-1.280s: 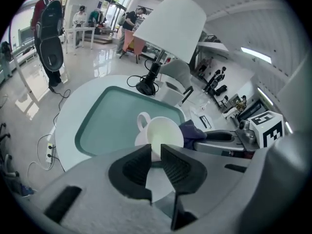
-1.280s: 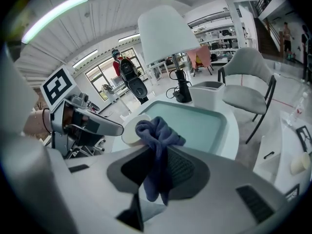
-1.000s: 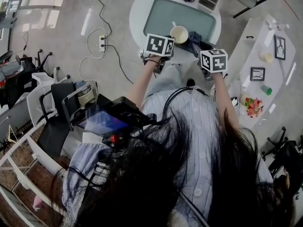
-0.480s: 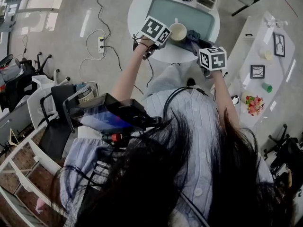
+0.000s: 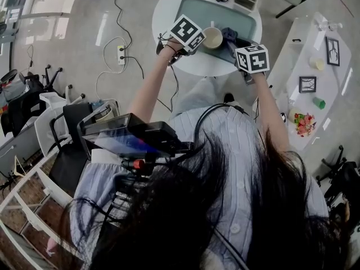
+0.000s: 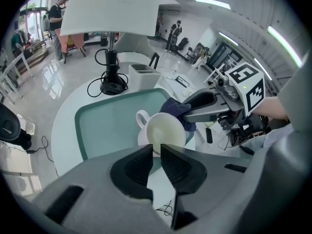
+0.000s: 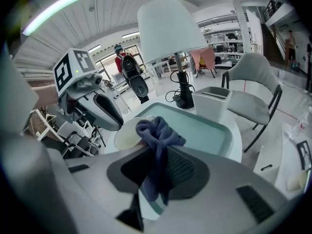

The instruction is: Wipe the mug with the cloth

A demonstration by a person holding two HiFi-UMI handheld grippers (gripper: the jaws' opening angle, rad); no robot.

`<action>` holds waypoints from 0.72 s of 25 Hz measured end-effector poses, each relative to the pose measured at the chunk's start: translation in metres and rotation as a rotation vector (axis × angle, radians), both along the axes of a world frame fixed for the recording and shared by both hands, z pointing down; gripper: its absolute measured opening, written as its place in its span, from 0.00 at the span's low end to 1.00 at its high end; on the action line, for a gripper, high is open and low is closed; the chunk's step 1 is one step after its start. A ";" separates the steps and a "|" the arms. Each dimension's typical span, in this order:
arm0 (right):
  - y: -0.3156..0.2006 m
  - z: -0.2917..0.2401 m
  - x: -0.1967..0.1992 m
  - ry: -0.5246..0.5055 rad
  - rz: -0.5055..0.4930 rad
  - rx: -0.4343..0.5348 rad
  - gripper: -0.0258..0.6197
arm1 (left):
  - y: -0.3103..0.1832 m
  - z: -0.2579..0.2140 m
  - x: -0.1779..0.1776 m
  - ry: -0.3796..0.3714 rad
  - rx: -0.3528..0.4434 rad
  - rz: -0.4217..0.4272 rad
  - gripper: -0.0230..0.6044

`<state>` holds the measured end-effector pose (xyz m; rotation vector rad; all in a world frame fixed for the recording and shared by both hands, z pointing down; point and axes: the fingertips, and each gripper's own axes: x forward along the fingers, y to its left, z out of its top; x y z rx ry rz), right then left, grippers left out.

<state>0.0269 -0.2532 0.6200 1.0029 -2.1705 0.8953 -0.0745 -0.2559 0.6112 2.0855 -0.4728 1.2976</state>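
Left gripper view shows the left gripper (image 6: 156, 149) closed to a narrow slit on the near rim of the cream ceramic mug (image 6: 166, 130), which sits on the teal mat (image 6: 107, 126) of the round white table (image 6: 61, 130). Opposite, the right gripper (image 7: 157, 150) clamps a dark blue cloth (image 7: 155, 130) that touches the mug's rim.

A round white table (image 6: 62, 130) carries a teal mat (image 6: 112, 121), a lamp (image 6: 111, 82) and a white box (image 6: 144, 75).
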 end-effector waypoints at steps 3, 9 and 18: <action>-0.010 -0.001 -0.004 0.002 -0.026 0.012 0.20 | -0.001 -0.001 0.001 -0.005 0.002 0.041 0.13; -0.018 0.002 -0.017 -0.004 -0.071 0.017 0.20 | -0.012 0.003 -0.001 -0.025 0.014 0.122 0.13; 0.010 -0.003 -0.025 -0.043 -0.034 -0.004 0.20 | -0.033 0.001 0.006 -0.057 0.068 0.194 0.13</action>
